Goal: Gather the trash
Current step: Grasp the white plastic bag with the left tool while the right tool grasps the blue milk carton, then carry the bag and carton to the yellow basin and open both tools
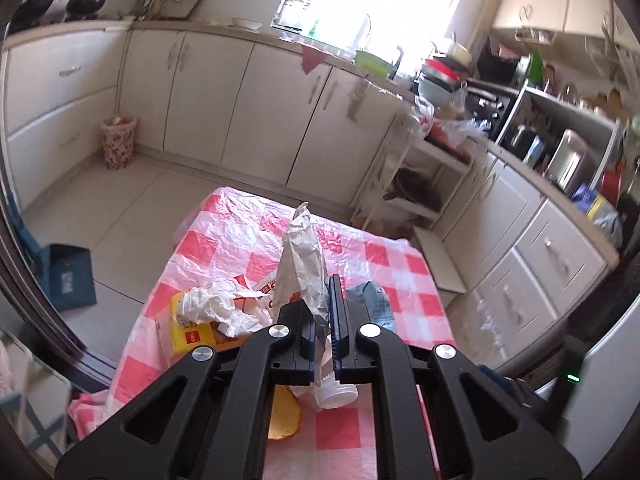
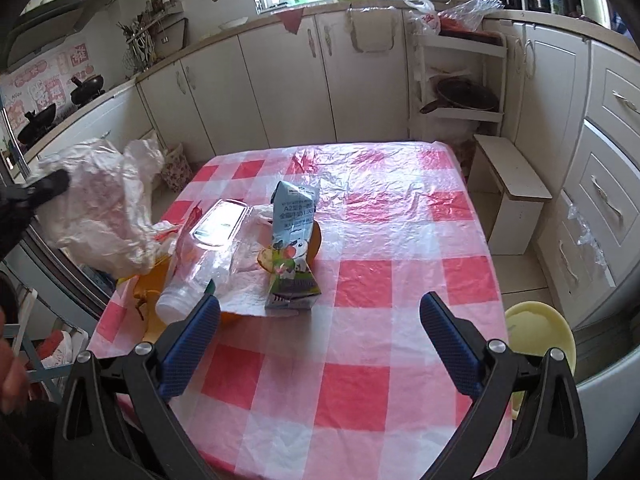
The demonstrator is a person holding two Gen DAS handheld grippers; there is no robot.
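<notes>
My left gripper [image 1: 322, 300] is shut on a crumpled white plastic bag [image 1: 303, 256] and holds it up above the red-and-white checked table [image 1: 224, 248]. In the right wrist view the same bag [image 2: 100, 208] hangs at the left, over the table's left edge. Under it lie a yellow box [image 1: 188, 328], crumpled white wrapping [image 1: 216, 308], a clear plastic bottle [image 2: 196, 268] and an orange peel [image 1: 284, 416]. A flattened milk carton [image 2: 292, 248] lies mid-table. My right gripper [image 2: 320, 340] is open and empty, just short of the carton.
White kitchen cabinets [image 2: 280, 80] run along the far wall and right side. A floral waste basket [image 1: 118, 142] stands on the floor by the cabinets. A yellow stool [image 2: 540, 340] is by the table's right edge. A blue dustpan [image 1: 70, 276] lies on the floor at left.
</notes>
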